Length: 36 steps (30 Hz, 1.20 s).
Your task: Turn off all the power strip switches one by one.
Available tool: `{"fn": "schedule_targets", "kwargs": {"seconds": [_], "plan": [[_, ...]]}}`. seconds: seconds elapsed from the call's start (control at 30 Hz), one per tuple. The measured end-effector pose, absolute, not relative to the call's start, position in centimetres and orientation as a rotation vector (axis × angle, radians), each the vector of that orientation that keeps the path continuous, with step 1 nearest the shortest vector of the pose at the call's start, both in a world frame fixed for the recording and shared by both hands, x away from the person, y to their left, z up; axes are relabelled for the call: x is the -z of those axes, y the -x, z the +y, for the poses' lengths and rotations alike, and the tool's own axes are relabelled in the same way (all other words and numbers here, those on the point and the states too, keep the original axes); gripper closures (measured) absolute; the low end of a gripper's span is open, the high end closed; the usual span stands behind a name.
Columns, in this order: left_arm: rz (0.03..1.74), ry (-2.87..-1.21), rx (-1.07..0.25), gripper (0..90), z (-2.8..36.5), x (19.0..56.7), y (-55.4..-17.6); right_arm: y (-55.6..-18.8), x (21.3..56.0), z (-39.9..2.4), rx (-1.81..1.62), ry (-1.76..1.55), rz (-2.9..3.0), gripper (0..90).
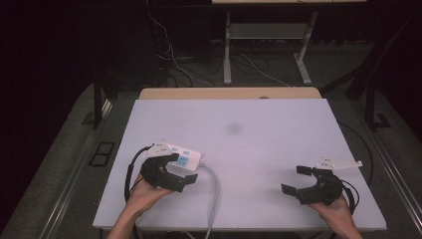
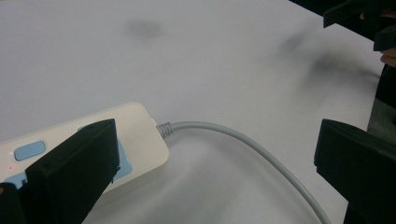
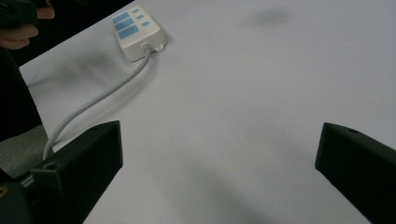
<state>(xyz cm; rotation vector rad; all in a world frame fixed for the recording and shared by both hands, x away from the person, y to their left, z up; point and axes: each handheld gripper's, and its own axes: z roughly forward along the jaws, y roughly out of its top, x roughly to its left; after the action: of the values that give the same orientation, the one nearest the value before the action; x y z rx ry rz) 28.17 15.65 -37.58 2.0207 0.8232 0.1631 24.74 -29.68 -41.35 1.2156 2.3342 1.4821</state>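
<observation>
Left gripper (image 1: 179, 169) jaws gape wide, holding nothing, one over the white plastic power strip with blue sockets (image 2: 88, 149) at the white bench's (image 1: 259, 129) left. Right gripper (image 1: 297, 180) waits open, empty. Likely approaching; next, close around the strip's body.

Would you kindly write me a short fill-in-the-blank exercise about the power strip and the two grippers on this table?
1. The white power strip has sockets coloured ____.
2. The gripper nearest the power strip is the ____ gripper.
3. The grey cable runs from the power strip toward the table's ____ edge.
4. The right gripper holds its jaws ____.

Missing words: blue; left; near; open
</observation>
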Motion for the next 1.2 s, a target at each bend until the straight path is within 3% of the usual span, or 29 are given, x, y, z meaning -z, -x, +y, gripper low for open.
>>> {"fn": "schedule_targets", "kwargs": {"seconds": [1.2], "plan": [[0.826, -2.143, -0.178, 0.0, 15.6, 35.2, -32.6, -24.6, 41.4, -29.5, -1.451, -1.202, 2.341, 0.7]]}}
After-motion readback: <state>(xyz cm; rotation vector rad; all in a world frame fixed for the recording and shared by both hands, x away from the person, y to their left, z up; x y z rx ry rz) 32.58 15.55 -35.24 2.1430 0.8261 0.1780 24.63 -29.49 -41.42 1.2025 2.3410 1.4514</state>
